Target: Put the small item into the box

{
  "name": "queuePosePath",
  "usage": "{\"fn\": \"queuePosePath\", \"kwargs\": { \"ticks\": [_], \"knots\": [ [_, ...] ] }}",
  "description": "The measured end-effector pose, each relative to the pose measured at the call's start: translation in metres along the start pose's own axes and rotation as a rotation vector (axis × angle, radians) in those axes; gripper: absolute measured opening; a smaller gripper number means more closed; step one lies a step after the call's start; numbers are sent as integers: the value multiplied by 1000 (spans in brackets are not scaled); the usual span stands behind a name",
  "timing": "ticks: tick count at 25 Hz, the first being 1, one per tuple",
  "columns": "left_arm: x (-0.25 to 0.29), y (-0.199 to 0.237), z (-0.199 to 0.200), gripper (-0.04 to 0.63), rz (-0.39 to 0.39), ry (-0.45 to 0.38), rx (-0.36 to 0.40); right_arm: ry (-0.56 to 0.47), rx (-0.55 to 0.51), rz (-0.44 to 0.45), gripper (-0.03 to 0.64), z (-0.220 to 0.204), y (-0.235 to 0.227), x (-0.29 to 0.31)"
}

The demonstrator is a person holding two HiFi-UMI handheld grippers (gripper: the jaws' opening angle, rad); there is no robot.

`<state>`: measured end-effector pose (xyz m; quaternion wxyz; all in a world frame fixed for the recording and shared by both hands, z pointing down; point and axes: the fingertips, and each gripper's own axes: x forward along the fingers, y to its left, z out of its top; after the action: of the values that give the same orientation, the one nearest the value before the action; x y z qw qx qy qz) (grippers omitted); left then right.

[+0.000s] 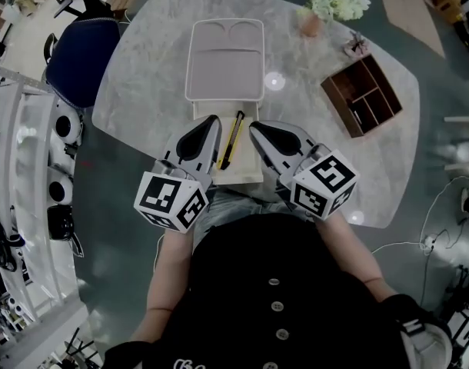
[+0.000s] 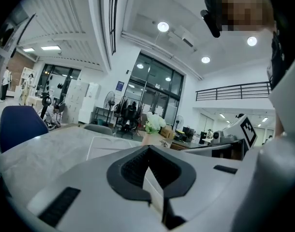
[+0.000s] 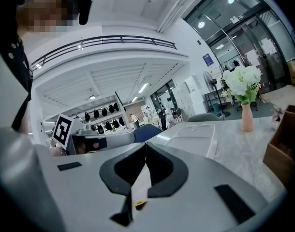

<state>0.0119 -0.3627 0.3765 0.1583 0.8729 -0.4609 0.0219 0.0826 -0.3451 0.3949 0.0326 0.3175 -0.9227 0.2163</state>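
Marble table [image 1: 134,91] near edge under both | left claw [image 1: 212,121] closed, empty | right claw [image 1: 254,127] closed, empty | yellow knife [image 1: 233,140] between them

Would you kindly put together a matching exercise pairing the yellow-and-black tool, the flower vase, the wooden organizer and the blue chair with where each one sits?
Things:
1. yellow-and-black tool
2. vase of white flowers
3. brown wooden organizer
4. blue chair

Places:
A. off the table, beside its left side
B. on the table's right side, nearer to the person than the flowers
C. between the left gripper and the right gripper
D. at the table's far edge, towards the right

Pairs: 1-C, 2-D, 3-B, 4-A.
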Motion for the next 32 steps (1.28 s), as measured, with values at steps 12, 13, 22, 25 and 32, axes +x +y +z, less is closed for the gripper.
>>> {"fn": "queuePosePath", "kwargs": {
  "ticks": [12,13,22,25,32],
  "knots": [
    [-5,-16,-40,17,-24,185,-18,44,2,-17,2,-14,4,-8],
    [-5,-16,-42,17,-25,195,-22,47,1,-17,2,-15,4,-8],
    [-5,-19,-48,17,-31,227,-28,64,-7,0,2,-18,8,-8],
    [-5,-20,-51,17,-36,234,-31,74,-18,7,2,-21,9,-7],
    [-3,-23,-54,17,-53,250,-29,86,-28,14,2,-24,9,-4]
  ]
}}
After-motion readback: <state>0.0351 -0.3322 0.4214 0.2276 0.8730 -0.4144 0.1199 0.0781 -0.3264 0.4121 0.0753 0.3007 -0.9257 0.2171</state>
